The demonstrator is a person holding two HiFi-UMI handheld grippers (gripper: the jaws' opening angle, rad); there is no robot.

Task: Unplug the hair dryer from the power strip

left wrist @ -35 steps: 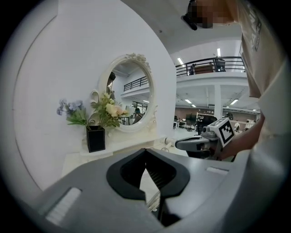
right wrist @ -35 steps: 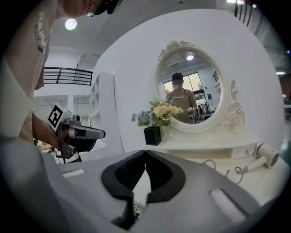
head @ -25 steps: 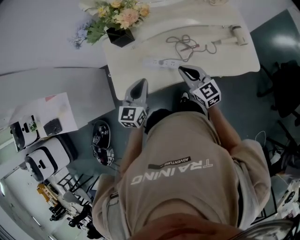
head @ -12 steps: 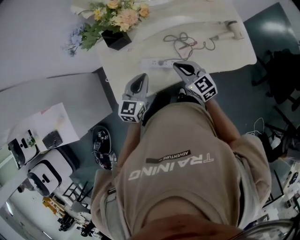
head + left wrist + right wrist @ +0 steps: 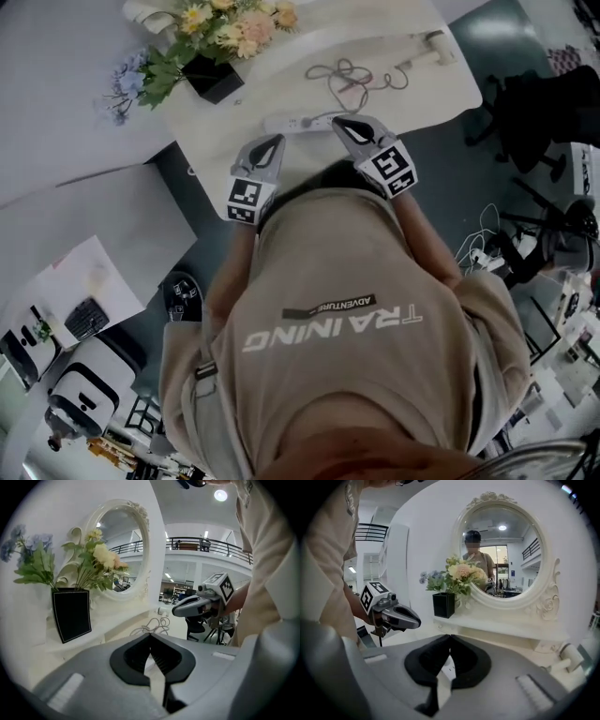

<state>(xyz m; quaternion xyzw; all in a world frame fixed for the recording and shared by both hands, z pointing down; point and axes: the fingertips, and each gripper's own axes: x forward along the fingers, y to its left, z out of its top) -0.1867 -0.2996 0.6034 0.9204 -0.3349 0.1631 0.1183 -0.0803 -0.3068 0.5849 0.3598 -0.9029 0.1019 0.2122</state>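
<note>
- While both grippers hang over the desk's (image 5: 427, 94) near edge, the black vase (image 5: 208, 80) at the far left corner holds flowers (image 5: 230, 23).
- Left gripper (image 5: 271, 144): jaws pressed together, nothing in them.
- Power strip (image 5: 292, 122) sits just ahead, between the two grippers.
- Right gripper (image 5: 341, 123): same deal, jaws together and empty.
- Hair dryer (image 5: 435, 46) lies by the far right corner.
</note>
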